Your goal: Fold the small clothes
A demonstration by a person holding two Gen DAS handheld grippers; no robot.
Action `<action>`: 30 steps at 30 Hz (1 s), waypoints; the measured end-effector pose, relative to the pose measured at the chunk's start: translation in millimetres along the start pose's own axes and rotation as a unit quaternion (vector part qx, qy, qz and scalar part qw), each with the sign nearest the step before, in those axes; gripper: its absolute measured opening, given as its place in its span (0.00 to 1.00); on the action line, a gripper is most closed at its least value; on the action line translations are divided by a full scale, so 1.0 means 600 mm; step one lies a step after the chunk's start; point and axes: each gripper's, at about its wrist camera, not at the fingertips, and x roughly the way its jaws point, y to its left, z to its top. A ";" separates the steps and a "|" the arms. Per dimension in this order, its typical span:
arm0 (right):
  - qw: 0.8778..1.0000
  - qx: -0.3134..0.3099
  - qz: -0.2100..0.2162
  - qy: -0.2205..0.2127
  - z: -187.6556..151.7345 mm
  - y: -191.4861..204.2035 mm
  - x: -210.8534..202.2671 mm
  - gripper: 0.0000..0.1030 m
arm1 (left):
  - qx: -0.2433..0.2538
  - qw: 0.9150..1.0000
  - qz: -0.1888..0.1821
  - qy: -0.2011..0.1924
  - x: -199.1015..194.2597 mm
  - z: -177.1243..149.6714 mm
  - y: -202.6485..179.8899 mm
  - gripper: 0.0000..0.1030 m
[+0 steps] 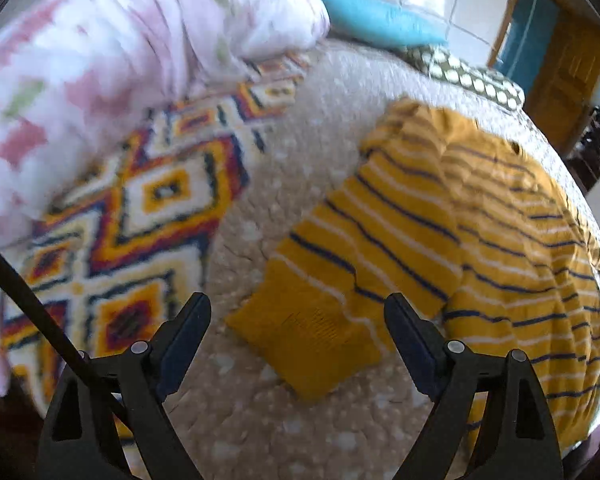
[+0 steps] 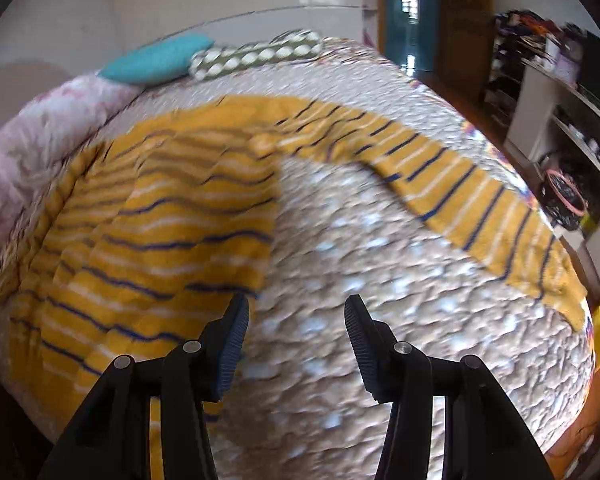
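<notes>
A mustard-yellow sweater with navy and white stripes [image 1: 480, 232] lies spread on a beige quilted bed [image 1: 300, 152]. In the left wrist view its left sleeve runs down to a plain yellow cuff [image 1: 312, 340], which lies between and just ahead of the fingers of my open, empty left gripper [image 1: 298, 312]. In the right wrist view the sweater's body [image 2: 152, 216] lies at the left and its other sleeve [image 2: 460, 192] stretches away to the right. My right gripper [image 2: 296, 312] is open and empty over bare quilt [image 2: 360, 260], beside the body's lower right edge.
A pink floral duvet [image 1: 100, 52] and a patterned orange, white and navy blanket [image 1: 140, 208] lie left of the sweater. A turquoise pillow [image 2: 156, 60] and a dotted olive pillow [image 2: 256, 56] sit at the head. Shelves with clutter [image 2: 560, 120] stand right of the bed.
</notes>
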 end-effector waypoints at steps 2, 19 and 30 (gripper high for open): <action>1.000 -0.013 -0.003 0.003 -0.003 0.017 0.004 0.53 | -0.019 0.999 -0.006 0.028 0.036 0.005 0.009 0.56; 0.999 -0.031 -0.015 0.019 0.030 0.090 0.034 0.53 | -0.031 0.964 0.255 -0.069 -0.012 0.119 0.140 0.20; 1.000 -0.005 0.001 0.022 0.027 0.079 0.044 0.53 | 0.003 0.982 0.147 -0.116 -0.090 0.072 0.003 0.58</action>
